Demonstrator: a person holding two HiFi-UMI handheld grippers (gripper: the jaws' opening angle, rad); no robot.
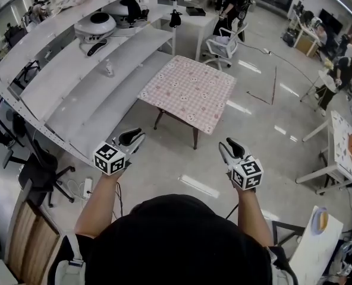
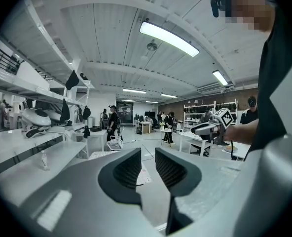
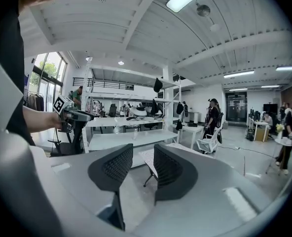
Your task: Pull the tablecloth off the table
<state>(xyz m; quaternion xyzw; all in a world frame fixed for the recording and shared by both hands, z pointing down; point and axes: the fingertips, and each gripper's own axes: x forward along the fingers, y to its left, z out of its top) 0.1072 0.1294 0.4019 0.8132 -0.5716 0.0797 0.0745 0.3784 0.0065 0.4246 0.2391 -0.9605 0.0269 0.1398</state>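
Left gripper (image 1: 134,136) and right gripper (image 1: 231,147), both with jaws parted and empty, held short of the table (image 1: 195,138). The checked tablecloth (image 1: 191,91) lies spread over the tabletop.

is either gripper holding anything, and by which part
Nothing is held: the left gripper and right gripper are both open and empty, short of the tablecloth.

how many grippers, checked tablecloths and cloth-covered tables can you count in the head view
grippers: 2 (left gripper, right gripper)
tablecloth: 1
table: 1
total: 4
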